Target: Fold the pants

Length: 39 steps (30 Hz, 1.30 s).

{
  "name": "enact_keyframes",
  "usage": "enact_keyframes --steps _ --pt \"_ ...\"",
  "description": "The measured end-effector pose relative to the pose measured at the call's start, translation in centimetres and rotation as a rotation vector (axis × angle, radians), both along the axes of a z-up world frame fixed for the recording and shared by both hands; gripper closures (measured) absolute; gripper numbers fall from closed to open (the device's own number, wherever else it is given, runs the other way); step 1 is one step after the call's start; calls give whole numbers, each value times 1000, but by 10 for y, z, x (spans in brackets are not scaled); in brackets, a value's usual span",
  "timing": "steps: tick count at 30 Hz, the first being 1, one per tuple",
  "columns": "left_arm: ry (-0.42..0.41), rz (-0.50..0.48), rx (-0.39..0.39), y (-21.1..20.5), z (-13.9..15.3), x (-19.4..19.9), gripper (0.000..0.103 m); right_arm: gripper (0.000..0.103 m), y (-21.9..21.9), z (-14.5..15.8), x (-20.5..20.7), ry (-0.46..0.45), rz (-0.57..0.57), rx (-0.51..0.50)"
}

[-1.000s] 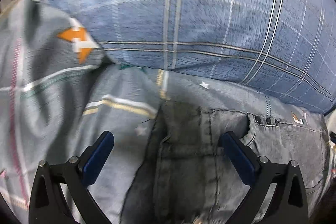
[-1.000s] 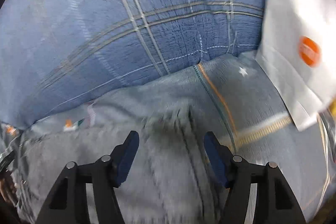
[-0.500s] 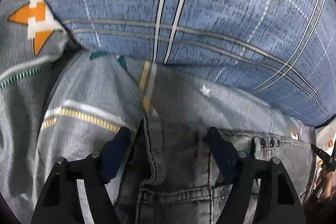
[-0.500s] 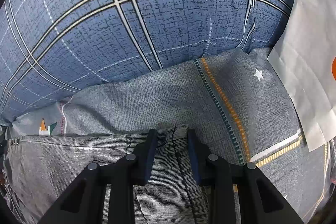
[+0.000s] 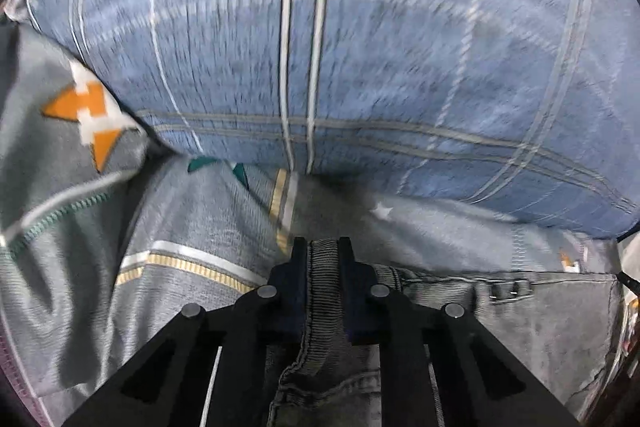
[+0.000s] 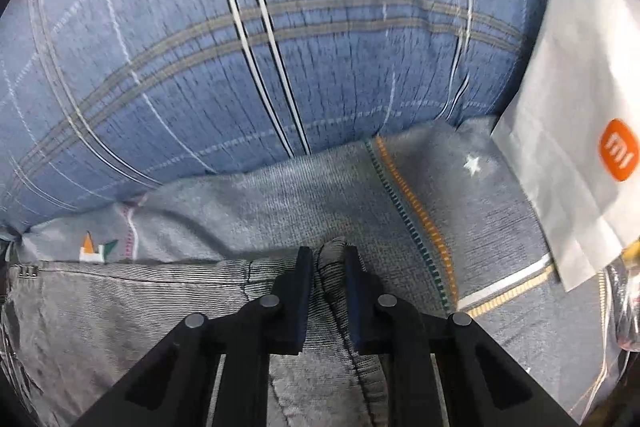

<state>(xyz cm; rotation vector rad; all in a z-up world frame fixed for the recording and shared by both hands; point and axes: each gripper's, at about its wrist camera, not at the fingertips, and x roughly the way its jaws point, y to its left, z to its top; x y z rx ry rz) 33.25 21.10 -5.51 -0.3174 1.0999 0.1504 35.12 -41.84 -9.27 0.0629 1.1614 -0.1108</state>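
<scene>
Pinching the waistband of the grey pants [image 5: 540, 327], the left gripper [image 5: 323, 259] and right gripper [image 6: 325, 267] have only secured grips (garment flat on the bedsheet [image 6: 312, 195], near the pillow [image 6: 280, 47]); folding seemingly remains.

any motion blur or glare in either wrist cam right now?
Left wrist: blue plaid pillow streaked with motion blur, left hand-held gripper and pinched pants sharp. Right wrist: milder blur; white bag smeared. No glare; fisheye bending, dark corners in both.

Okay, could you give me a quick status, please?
Left gripper shut on pants waistband. Right gripper shut on the other end. Pillow close ahead.
</scene>
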Motion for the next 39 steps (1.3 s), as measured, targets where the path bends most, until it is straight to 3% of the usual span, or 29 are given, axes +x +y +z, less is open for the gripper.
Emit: enact_keyframes --steps 9,14,16,19,21,24,26,28,30,33,34,37,39 --pt "-204 -41 -11 -9 102 -92 89 87 0 77 -58 -170 -19 41" --pt "-328 -76 -37 -13 143 -169 89 87 -7 133 -139 -295 -31 94" --pt "-367 -90 -51 -11 154 -213 89 87 -12 141 -174 -329 -35 105" --pt "-390 -107 -68 -4 148 -279 89 87 -21 144 -241 -356 -48 132" --pt "-386 -122 -82 1 133 -311 89 87 -28 128 -285 -354 -63 152" --pt "-294 -163 -91 7 88 -359 89 84 -38 75 -343 -296 -86 195" --pt "-190 -187 -93 9 56 -371 87 81 -46 20 -366 -164 -112 241" --pt "-84 -169 -16 13 31 -381 88 78 -52 -16 -377 -50 -144 242" --pt "-83 -142 14 19 36 -385 87 71 -60 -14 -389 -84 -171 295" --pt "-159 -119 28 18 65 -380 85 46 -67 18 -387 -165 -192 296" --pt "-187 -124 30 12 74 -375 80 41 -66 30 -379 -189 -186 296" --pt "-231 -174 24 -15 83 -357 55 38 -56 47 -344 -201 -145 289" --pt "-225 -218 50 -39 75 -342 52 38 -49 43 -318 -163 -140 239"
